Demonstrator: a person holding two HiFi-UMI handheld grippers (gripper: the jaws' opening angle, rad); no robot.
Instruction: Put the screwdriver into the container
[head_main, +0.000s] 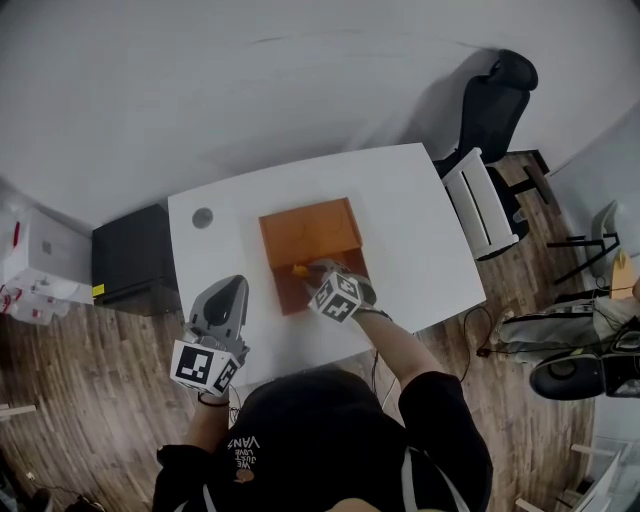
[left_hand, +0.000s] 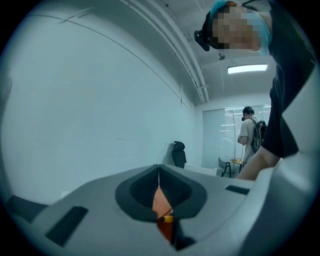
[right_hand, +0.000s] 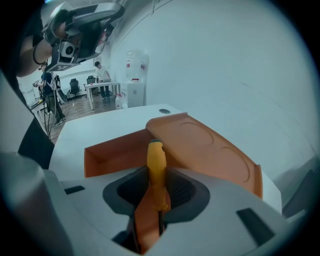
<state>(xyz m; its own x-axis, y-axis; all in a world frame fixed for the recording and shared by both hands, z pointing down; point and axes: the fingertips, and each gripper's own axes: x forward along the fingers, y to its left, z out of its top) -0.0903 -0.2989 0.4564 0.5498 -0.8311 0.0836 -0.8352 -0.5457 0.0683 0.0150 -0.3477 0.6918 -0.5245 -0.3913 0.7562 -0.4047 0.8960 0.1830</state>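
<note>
An orange container (head_main: 285, 290) stands open in the middle of the white table (head_main: 410, 210), its lid (head_main: 310, 230) folded back on the far side. My right gripper (head_main: 312, 276) is over the container's near part, shut on a screwdriver (head_main: 299, 269) by its yellow handle. In the right gripper view the screwdriver (right_hand: 156, 162) points away from the right gripper (right_hand: 157, 175), above the open container (right_hand: 112, 150) and next to the lid (right_hand: 210, 150). My left gripper (head_main: 234, 288) hangs at the table's front left edge, shut and empty. In its own view the left gripper (left_hand: 159, 172) has its jaws together.
A black cabinet (head_main: 135, 265) stands left of the table and a black office chair (head_main: 495, 105) at its far right corner. A round grommet (head_main: 203, 217) sits in the table's far left. A person with a backpack (left_hand: 248, 132) stands far off.
</note>
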